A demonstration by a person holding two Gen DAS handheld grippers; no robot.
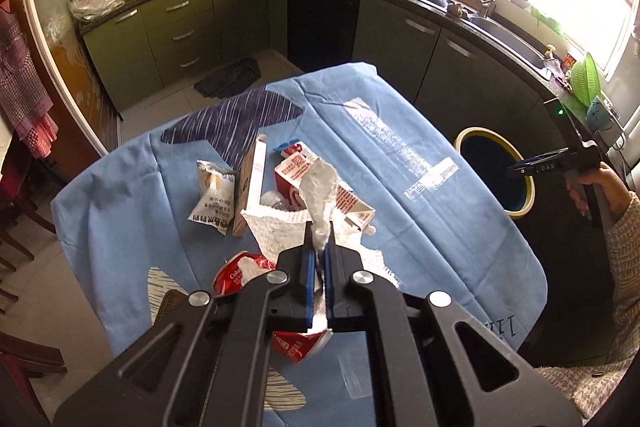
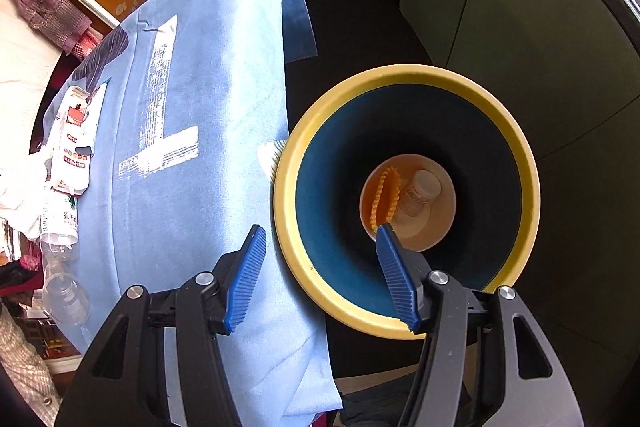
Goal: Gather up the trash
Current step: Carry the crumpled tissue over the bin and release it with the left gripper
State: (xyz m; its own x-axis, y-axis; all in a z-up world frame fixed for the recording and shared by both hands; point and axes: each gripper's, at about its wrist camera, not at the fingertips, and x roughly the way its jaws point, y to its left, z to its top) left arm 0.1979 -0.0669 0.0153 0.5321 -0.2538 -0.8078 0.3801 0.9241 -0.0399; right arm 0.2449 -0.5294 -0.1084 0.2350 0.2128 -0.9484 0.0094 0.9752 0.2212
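Left tongs point(image 1: 319, 247) clamped on a crumpled tissue point(image 1: 320, 187); right tongs point(image 2: 320, 251) half-wide and empty above the bin point(image 2: 404, 71).
The tissue rises above the desk point(image 1: 400, 163) litter; the bin stands at 3 o'clock of the desk. Risk: the thin tissue may tear or slip from the pinch in transit, or snag the paper towel point(image 1: 276, 231) beneath.

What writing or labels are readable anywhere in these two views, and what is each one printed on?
"Coke": partly readable on the crushed red can.
"DAS": on the right gripper's body.
Red and white carton: printed text, too small to read.
White snack packet: Chinese characters, too blurred to read.
Blue tablecloth: large white brushed mark, not a legible word; dark characters at its near edge, cut off.
Clear plastic bottle: label unreadable.
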